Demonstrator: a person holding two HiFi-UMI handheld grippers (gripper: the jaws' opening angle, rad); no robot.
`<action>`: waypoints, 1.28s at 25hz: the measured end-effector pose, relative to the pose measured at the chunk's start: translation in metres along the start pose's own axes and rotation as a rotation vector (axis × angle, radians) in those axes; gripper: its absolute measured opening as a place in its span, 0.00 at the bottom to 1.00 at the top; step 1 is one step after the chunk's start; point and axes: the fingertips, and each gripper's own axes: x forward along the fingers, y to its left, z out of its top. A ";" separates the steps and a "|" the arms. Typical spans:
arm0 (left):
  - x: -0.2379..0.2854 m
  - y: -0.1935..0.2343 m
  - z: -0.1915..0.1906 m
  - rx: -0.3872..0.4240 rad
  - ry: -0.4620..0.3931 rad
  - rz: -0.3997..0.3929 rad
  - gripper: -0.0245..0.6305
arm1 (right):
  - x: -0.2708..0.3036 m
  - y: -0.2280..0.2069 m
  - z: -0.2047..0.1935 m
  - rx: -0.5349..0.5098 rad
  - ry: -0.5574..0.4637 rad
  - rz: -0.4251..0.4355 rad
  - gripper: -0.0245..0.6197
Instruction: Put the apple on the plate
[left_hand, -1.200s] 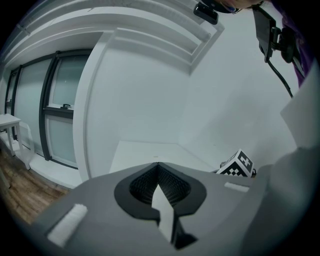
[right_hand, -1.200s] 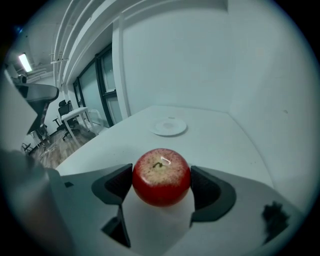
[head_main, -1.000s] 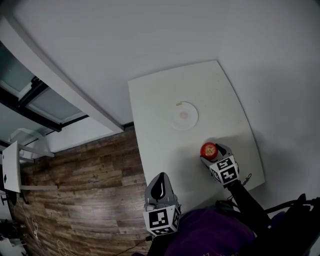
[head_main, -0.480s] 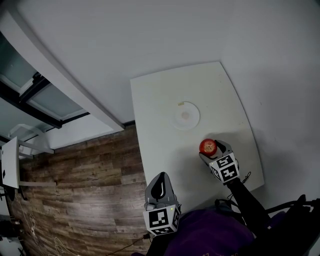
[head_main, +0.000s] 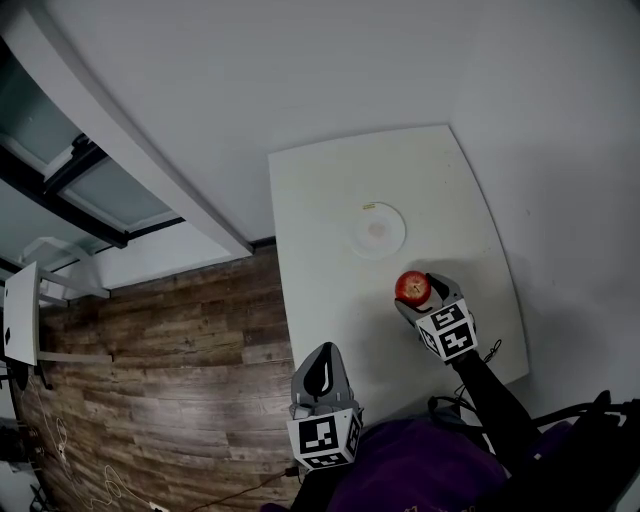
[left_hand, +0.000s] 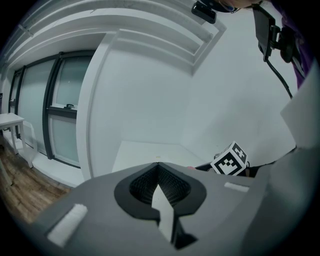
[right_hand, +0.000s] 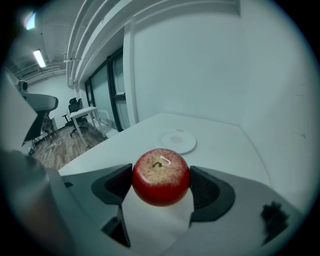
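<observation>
Right gripper view: red apple (right_hand: 160, 176) gripped between the right tool's (right_hand: 161, 186) jaws, over the white bench (right_hand: 225, 145), short of the plate (right_hand: 177, 141) at mid-frame. Left tool (left_hand: 159, 190), closed and empty, sits low-centre by wooden floor (head_main: 170, 400); white walls (head_main: 300, 70) behind.

right tongs (head_main: 419, 299): moved forward across the bench (head_main: 320, 270), away from the person and toward the plate (head_main: 378, 230).
apple (head_main: 412, 287): carried along between the jaws; now nearer the plate than one second ago, not yet over it.
gap apple to plate: reduced.
</observation>
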 end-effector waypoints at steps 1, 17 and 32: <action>0.000 0.000 -0.001 0.000 0.001 0.000 0.04 | 0.001 0.000 0.001 -0.003 -0.003 0.002 0.60; 0.005 0.004 -0.005 0.002 0.008 0.012 0.04 | 0.021 0.001 0.021 -0.041 -0.022 0.022 0.60; 0.003 0.010 -0.005 -0.001 0.016 0.025 0.04 | 0.036 0.000 0.040 -0.056 -0.043 0.033 0.60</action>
